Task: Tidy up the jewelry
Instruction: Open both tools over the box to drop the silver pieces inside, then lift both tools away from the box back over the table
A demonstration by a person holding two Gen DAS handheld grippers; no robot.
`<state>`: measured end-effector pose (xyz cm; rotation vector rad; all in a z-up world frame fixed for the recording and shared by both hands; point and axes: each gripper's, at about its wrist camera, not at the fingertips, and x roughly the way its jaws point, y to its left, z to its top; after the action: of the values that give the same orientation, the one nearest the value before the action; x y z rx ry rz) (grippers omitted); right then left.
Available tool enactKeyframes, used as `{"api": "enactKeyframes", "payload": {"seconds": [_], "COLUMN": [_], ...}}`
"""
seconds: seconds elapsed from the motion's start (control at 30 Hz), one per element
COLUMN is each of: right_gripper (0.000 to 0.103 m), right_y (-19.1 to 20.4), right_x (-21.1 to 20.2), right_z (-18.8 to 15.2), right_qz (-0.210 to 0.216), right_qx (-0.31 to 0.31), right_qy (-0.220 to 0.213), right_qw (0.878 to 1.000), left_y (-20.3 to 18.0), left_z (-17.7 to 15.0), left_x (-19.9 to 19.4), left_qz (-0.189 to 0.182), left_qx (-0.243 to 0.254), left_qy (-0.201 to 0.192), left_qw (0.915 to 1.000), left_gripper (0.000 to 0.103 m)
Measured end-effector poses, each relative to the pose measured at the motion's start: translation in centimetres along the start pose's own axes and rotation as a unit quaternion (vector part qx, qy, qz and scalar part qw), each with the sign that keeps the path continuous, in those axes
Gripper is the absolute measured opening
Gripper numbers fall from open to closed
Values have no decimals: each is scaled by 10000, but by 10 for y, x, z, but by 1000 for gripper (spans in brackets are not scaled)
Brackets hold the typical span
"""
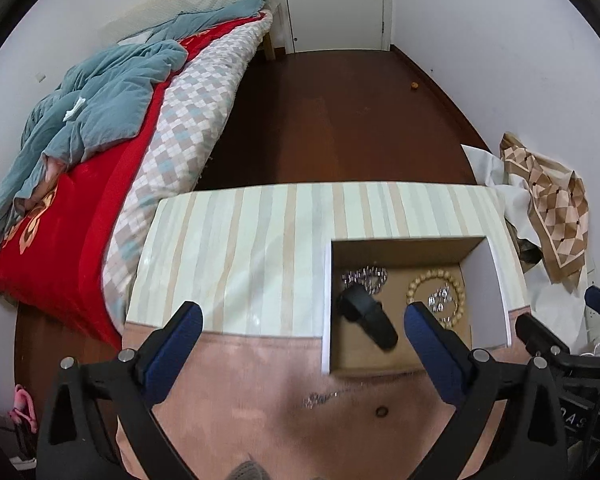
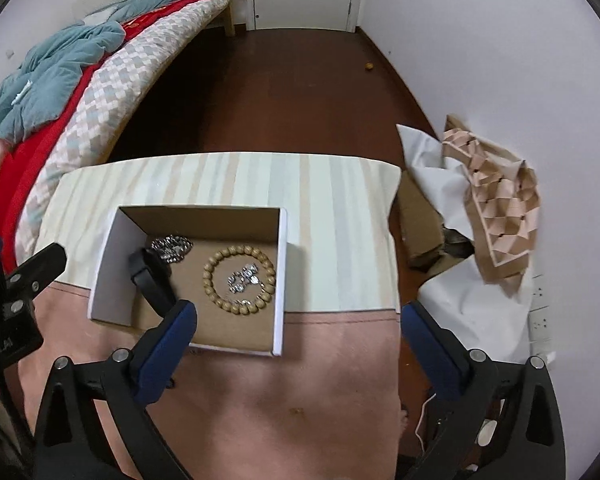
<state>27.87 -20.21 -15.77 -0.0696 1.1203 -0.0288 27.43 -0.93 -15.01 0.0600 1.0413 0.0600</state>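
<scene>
An open cardboard box (image 1: 484,280) (image 2: 112,252) stands on the table. In it lie a wooden bead bracelet (image 1: 458,284) (image 2: 220,258), small silver pieces (image 1: 440,300) (image 2: 244,276) inside the bracelet ring, a silver chain piece (image 1: 366,276) (image 2: 172,246) and a black watch strap (image 1: 366,318) (image 2: 150,276). A thin silver chain (image 1: 320,399) and a small ring (image 1: 380,412) lie on the pink cloth in front of the box. My left gripper (image 1: 304,316) is open and empty, above the table left of the box. My right gripper (image 2: 298,320) is open and empty, over the box's near right corner.
The table carries a striped cloth (image 1: 240,240) and a pink cloth (image 2: 320,360). A bed with red and teal covers (image 1: 80,140) stands to the left. Crumpled white paper and a brown patterned cloth (image 2: 496,204) lie on the floor to the right, with a cardboard piece (image 2: 420,220).
</scene>
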Motion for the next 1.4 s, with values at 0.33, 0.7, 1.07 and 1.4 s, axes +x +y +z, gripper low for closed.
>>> {"api": "enactKeyframes", "payload": {"seconds": [0.33, 0.7, 1.07, 1.4], "right_gripper": [103, 103, 103, 103], "right_y": [4, 7, 7, -2], "right_x": [-32, -93, -158, -176], "right_z": [-21, -53, -81, -101], "right_qz": [-45, 28, 58, 370], "right_qx": [57, 66, 78, 314], "right_qy": [-204, -635, -1141, -1151], "right_qw": [9998, 9980, 9934, 9922], "left_y": [8, 18, 20, 32], "left_z": [-25, -54, -78, -95], "left_x": [-35, -99, -148, -160], "left_qz": [96, 132, 31, 292], "left_qx": [-152, -244, -216, -416], "left_qy": [-234, -758, -1098, -1282], "left_qw": [9996, 9967, 9937, 9904], "left_gripper": [103, 103, 103, 103]}}
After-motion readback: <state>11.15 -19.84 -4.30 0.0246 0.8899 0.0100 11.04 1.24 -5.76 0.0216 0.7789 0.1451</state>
